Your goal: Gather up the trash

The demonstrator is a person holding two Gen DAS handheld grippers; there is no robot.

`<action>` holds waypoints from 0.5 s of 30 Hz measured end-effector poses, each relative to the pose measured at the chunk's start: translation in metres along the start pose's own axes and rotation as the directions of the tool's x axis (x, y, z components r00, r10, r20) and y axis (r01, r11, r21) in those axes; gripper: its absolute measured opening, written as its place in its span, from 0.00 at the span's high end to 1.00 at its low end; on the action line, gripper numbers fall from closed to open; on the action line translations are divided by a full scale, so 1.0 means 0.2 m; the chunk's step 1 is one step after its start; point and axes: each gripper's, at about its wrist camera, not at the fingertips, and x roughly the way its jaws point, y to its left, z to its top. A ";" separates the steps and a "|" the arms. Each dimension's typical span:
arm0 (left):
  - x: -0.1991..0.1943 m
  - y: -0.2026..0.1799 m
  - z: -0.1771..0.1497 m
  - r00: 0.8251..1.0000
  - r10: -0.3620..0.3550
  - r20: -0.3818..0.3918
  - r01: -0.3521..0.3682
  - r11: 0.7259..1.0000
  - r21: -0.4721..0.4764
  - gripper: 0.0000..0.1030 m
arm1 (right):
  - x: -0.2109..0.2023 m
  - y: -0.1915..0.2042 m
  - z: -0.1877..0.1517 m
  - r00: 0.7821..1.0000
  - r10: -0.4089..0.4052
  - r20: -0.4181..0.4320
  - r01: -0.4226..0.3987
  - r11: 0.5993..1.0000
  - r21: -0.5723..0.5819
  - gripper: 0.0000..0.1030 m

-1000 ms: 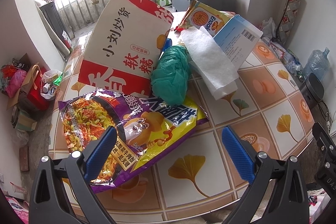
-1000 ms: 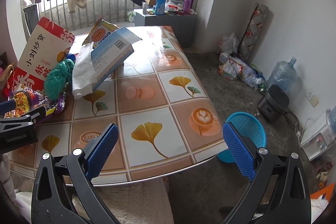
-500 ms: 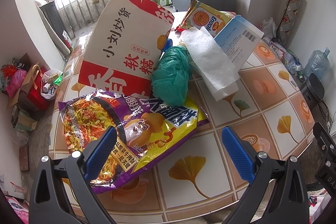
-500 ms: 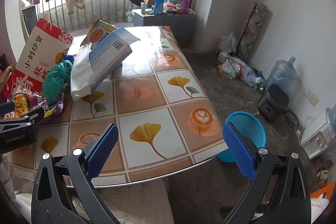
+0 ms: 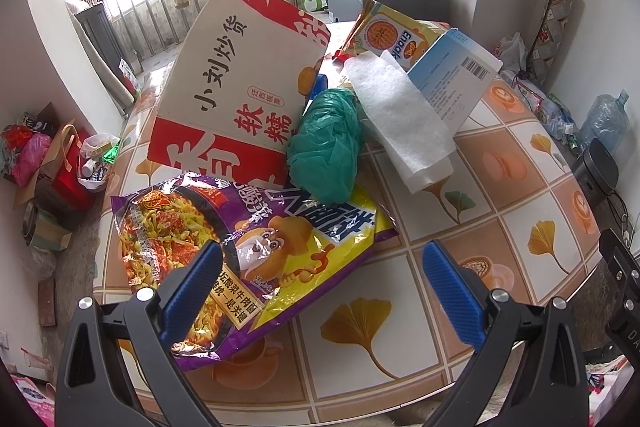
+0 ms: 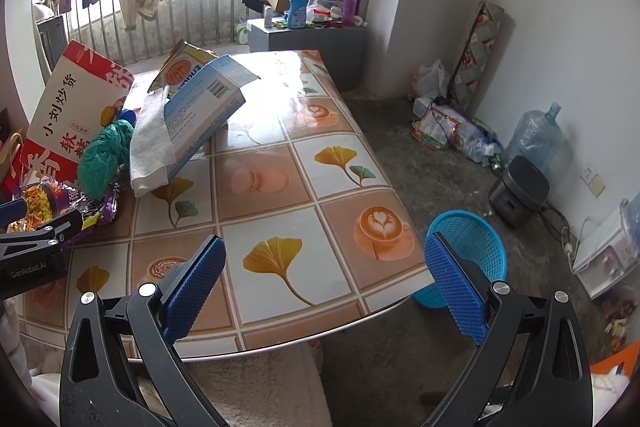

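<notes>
Trash is piled on the tiled table (image 5: 500, 187): a purple noodle packet (image 5: 248, 243), a crumpled green plastic bag (image 5: 326, 143), a red and white carton (image 5: 244, 79), a white paper towel (image 5: 400, 115), a blue and white box (image 5: 452, 75) and a yellow snack bag (image 5: 388, 31). My left gripper (image 5: 322, 291) is open, its left finger over the noodle packet's near end. My right gripper (image 6: 324, 285) is open and empty above the table's near edge (image 6: 320, 331). The pile also shows in the right wrist view, with the green bag (image 6: 104, 155) and box (image 6: 204, 111) at left.
A blue mesh basket (image 6: 468, 247) stands on the floor right of the table. A water jug (image 6: 534, 135), a dark appliance (image 6: 518, 191) and litter lie by the right wall. Bags and boxes (image 5: 52, 163) sit on the floor left of the table.
The left gripper has edged slightly forward toward the noodle packet. The right gripper's view has shifted a little to the right. Both jaws stay open.
</notes>
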 end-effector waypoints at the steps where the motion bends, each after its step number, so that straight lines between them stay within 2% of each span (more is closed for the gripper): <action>1: 0.00 0.00 0.00 1.000 -0.001 0.001 0.001 1.000 0.000 0.05 | 0.00 0.00 0.00 1.000 0.000 0.004 0.000 1.000 0.004 0.08; 4: 0.00 0.01 0.00 1.000 -0.020 0.011 0.020 1.000 -0.001 0.05 | -0.02 -0.01 0.01 0.999 0.011 0.035 -0.011 1.000 0.015 0.08; 7: -0.03 0.03 0.02 0.995 -0.087 0.045 0.087 0.996 0.009 0.05 | -0.08 0.01 0.06 0.993 0.032 0.115 -0.033 0.999 0.008 0.08; 9: -0.06 0.07 0.04 0.987 -0.134 0.090 0.132 0.991 0.025 0.05 | -0.12 0.04 0.10 0.981 0.060 0.183 -0.061 0.998 -0.002 0.08; 12: -0.12 0.18 0.06 0.970 -0.162 0.182 0.159 0.987 0.032 0.05 | -0.16 0.09 0.17 0.953 0.141 0.267 -0.140 0.990 -0.022 0.08; 15: -0.17 0.33 0.09 0.954 -0.169 0.248 0.175 0.985 0.000 0.05 | -0.15 0.16 0.22 0.932 0.220 0.290 -0.221 0.975 -0.030 0.08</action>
